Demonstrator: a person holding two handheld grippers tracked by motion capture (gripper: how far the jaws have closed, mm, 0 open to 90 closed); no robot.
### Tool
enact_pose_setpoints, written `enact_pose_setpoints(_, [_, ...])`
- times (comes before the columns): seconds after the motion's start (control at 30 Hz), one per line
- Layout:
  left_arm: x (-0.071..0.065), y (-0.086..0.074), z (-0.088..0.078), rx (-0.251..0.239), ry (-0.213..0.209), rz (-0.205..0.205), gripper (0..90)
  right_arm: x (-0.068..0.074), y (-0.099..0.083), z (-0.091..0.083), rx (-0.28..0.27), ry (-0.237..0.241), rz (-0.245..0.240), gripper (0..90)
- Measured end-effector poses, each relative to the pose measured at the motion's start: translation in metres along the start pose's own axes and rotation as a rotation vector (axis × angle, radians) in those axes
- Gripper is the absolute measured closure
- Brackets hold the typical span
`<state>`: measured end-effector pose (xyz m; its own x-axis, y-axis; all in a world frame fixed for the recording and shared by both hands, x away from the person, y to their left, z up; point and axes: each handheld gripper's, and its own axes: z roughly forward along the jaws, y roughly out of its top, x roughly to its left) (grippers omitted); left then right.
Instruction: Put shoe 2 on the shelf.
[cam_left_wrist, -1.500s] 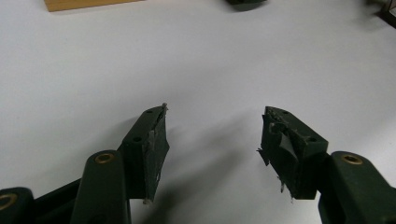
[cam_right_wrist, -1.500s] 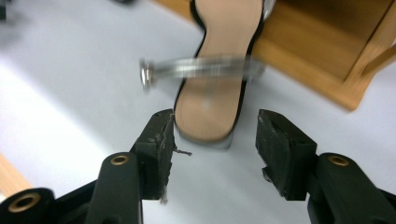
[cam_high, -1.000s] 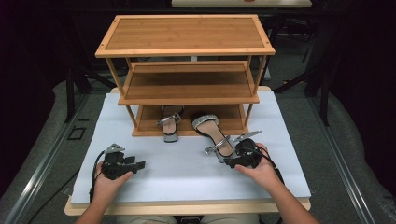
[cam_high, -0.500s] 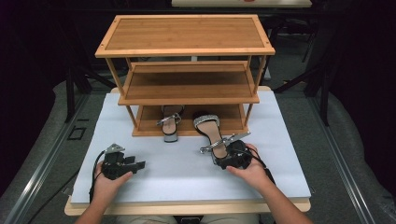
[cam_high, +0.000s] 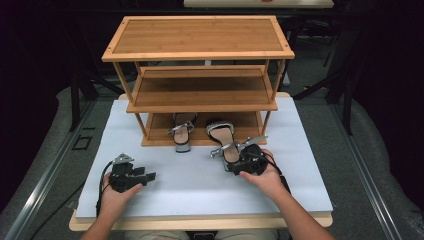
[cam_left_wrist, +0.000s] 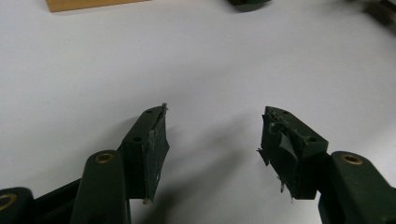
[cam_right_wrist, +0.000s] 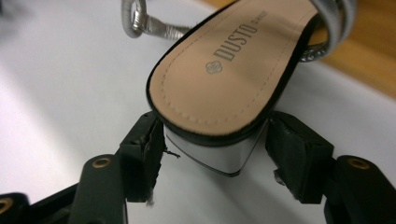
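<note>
Two heeled sandals with silver straps are in play, along with one three-tier bamboo shoe rack (cam_high: 199, 50) on a white table (cam_high: 200, 185) and two hand-held grippers. In the high view, the left sandal (cam_high: 182, 131) sits on the rack's bottom shelf with its heel just over the front edge. The right sandal (cam_high: 223, 140) lies with its toe on that same shelf and its heel end out on the table, toward the person.

The right gripper (cam_high: 239, 161) is at that heel. The right gripper view gives what the high view cannot: the silver block heel (cam_right_wrist: 219, 154) sits between the two black jaws, which flank it on both sides at the heel's width, and the tan insole (cam_right_wrist: 233, 65) carries the printed word DUSTO. Whether the pads press on the heel or stand just off it, I cannot tell; a thin gap seems to show on the left side.

The left gripper (cam_high: 145, 177) rests near the table's front left corner, well apart from both sandals. Its own view shows the jaws spread wide with bare white surface between them, and a corner of the rack's wood (cam_left_wrist: 88, 4) at the top edge.
</note>
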<state>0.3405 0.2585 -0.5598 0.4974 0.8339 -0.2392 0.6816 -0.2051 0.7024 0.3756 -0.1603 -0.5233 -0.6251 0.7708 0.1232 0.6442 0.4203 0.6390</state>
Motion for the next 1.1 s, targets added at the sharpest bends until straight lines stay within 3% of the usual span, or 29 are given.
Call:
enact_pose_setpoints(0.03, [0.0,0.0,0.0,0.001,0.001,0.001,40.7,-0.003,0.003,-0.001,-0.02,0.052,0.017,38.5])
enact_pose_setpoints(0.07, [0.0,0.0,0.0,0.001,0.001,0.005,40.7,-0.005,0.007,-0.002,-0.024,0.045,0.024,39.2])
enact_pose_setpoints(0.1, [0.0,0.001,0.001,0.001,0.0,0.006,40.7,-0.004,0.01,-0.002,-0.011,-0.03,0.022,39.9])
enact_pose_setpoints(0.13, [-0.001,0.001,0.001,0.001,0.002,0.006,40.7,-0.008,0.012,0.002,-0.029,0.073,0.021,40.1])
enact_pose_setpoints(0.17, [-0.001,0.001,0.002,0.001,0.001,0.005,40.7,-0.008,0.013,0.005,-0.02,0.067,0.025,40.2])
enact_pose_setpoints(0.2, [-0.001,0.001,0.002,0.001,0.004,0.007,40.7,-0.005,0.015,0.008,0.004,-0.005,0.039,40.3])
enact_pose_setpoints(0.27, [-0.001,0.002,0.002,0.0,0.002,0.009,40.7,-0.001,0.019,0.014,-0.002,-0.021,0.049,40.3])
enact_pose_setpoints(0.4, [-0.001,0.002,0.003,0.0,0.001,0.01,40.8,0.001,0.028,0.018,-0.036,-0.024,0.087,40.4])
enact_pose_setpoints(0.9, [0.0,0.003,0.004,-0.002,-0.002,0.01,40.7,-0.003,0.059,0.046,-0.028,-0.072,0.094,40.9])
enact_pose_setpoints(1.03, [-0.001,0.003,0.004,-0.002,-0.003,0.011,40.7,-0.004,0.063,0.052,-0.023,-0.051,0.096,40.9])
enact_pose_setpoints(1.07, [-0.001,0.003,0.005,-0.002,-0.002,0.011,40.7,-0.004,0.065,0.052,-0.026,-0.079,0.094,40.9])
enact_pose_setpoints(1.1, [-0.001,0.003,0.005,-0.002,-0.003,0.013,40.7,-0.005,0.066,0.053,-0.03,-0.074,0.099,40.9])
